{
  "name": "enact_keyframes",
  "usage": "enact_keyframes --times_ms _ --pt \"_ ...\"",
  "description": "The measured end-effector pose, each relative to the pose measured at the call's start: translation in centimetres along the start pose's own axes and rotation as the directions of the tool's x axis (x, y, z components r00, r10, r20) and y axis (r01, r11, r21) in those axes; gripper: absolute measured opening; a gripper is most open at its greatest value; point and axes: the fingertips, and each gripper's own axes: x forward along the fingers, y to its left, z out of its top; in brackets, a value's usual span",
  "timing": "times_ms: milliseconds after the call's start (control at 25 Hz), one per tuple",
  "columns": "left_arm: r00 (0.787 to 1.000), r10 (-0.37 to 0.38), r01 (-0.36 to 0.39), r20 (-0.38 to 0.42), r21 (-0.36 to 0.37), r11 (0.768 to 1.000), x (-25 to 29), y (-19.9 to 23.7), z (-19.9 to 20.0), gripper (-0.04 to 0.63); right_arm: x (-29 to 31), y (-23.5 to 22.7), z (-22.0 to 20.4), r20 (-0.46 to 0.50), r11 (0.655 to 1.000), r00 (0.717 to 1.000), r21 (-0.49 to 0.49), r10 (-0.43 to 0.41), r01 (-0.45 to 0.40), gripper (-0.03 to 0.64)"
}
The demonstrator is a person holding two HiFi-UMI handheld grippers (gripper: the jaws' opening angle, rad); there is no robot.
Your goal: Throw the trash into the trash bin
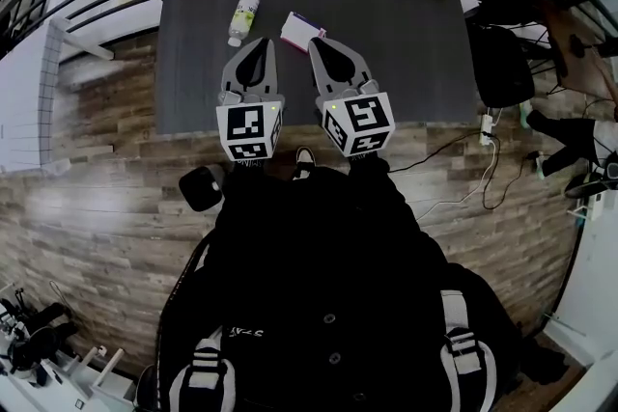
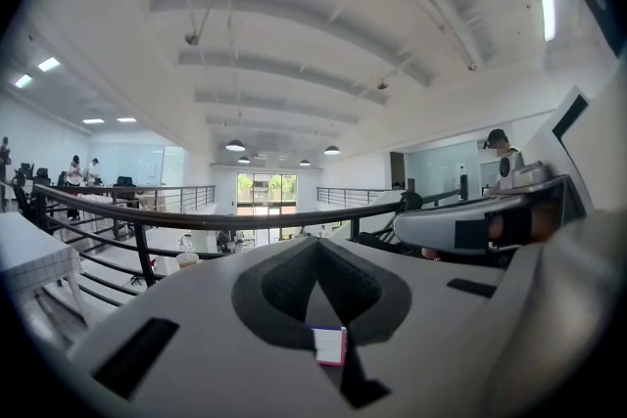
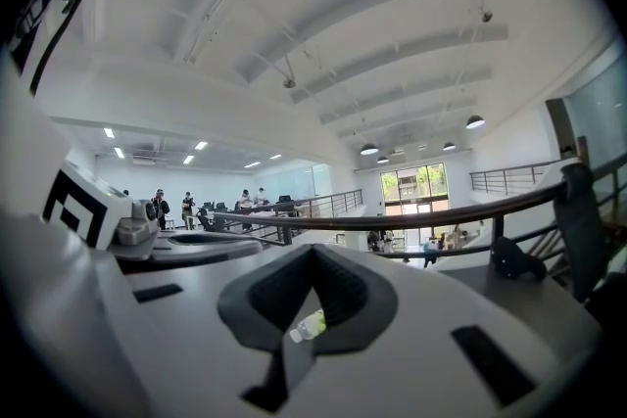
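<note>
Bottle [image 1: 243,17] is looking light, crushable, slick; you are holding left gripper [image 1: 259,49] and right gripper [image 1: 323,49] closed, empty. Pinch its middle gently.

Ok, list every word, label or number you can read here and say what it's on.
No text here can be read.
Bottle: greenish label, print too small to read.
Flat packet beside it: white with a pink edge, no legible print.
Left marker cube and right marker cube: black-and-white square patterns, no letters.
Dark jacket: small pale print, too blurred to read.
</note>
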Motion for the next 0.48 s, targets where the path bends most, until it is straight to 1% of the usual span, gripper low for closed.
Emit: enact_keyframes --times_ms 240,480 --pt "0.999 0.024 -0.025 -0.030 -0.013 1.000 0.3 0.5 -1.3 0.000 0.3 -0.3 -1.2 -0.028 1.000 1.000 0.008 0.009 -0.008 0.012" --pt "0.996 0.033 -0.036 -0.086 -0.027 0.999 1.3 0.8 -4.2 0.000 1.2 -1.5 -3.7 -0.079 1.000 0.997 0.020 0.007 -0.006 0.012"
